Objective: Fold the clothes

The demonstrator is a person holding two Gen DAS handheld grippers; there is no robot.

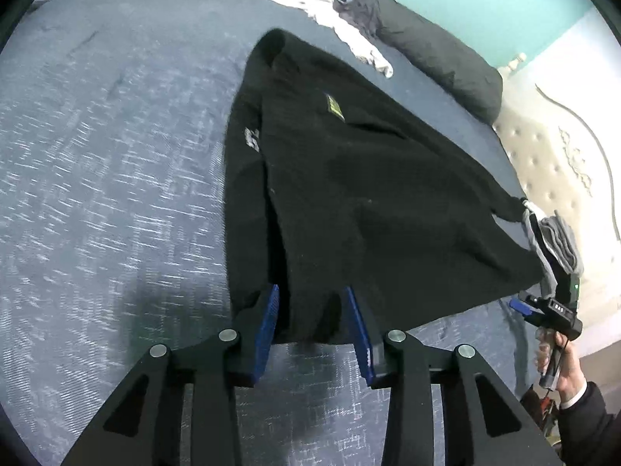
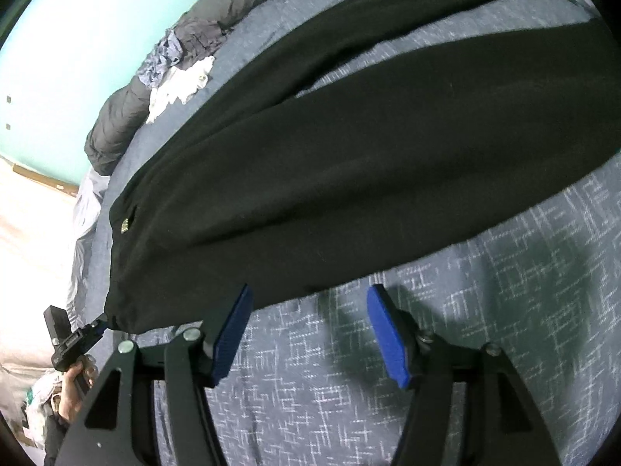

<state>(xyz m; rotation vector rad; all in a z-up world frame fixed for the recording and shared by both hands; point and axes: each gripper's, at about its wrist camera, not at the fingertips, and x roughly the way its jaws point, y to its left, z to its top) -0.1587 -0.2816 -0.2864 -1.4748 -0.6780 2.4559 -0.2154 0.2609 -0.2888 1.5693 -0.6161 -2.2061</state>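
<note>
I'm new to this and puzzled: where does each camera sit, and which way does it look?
Left wrist: on the left gripper, looking down along its jaws at the black garment on the bed; the right hand shows at the right edge.
Right wrist: on the right gripper, looking down along its jaws at the garment's near edge; the left hand shows lower left.
Shared: the black garment, the bed, the white clothes behind.

Black garment: spread across blue patterned bed, sleeve reaching far right. Right claw: jaws apart, near hem, left pad at the hem's edge. Left claw: near left, at garment corner. Grey duvet, white cloth: far left.
</note>
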